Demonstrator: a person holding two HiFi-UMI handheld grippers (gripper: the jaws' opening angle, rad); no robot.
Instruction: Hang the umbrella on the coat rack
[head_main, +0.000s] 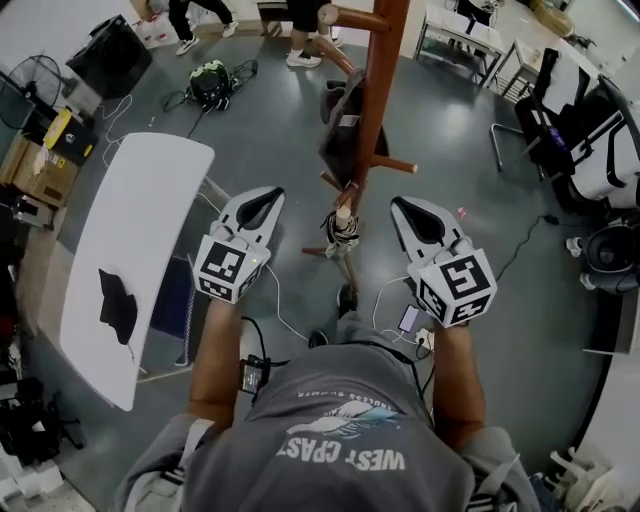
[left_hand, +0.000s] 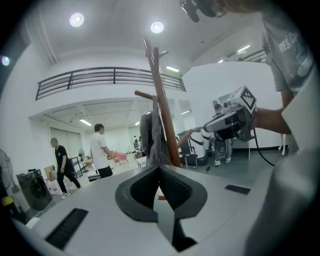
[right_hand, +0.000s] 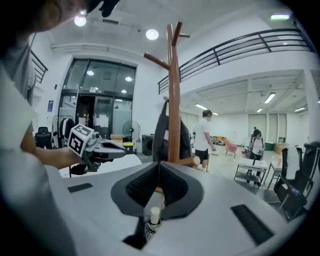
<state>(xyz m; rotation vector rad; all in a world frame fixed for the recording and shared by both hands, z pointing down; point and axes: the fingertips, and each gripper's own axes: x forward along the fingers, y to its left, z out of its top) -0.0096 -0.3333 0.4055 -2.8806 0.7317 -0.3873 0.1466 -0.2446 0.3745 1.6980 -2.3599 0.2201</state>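
At centre frame in the head view, the umbrella hangs on the coat rack. The left gripper and right gripper flank it, both with jaws closed and empty.

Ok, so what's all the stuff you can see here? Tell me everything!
coat rack: one, brown wood, standing in front of both claws
coat: one, dark grey, hanging on the rack
umbrella: one, black-and-white with a cream handle, low beside the rack's pole
table: one, white, on the left
black thing: one, lying on the table; can't tell what it is
backpack: one, green and black, on the floor far back
fan: one, black, far left
left claw: one, white and grey, shut, empty
right claw: one, same colours, shut, empty
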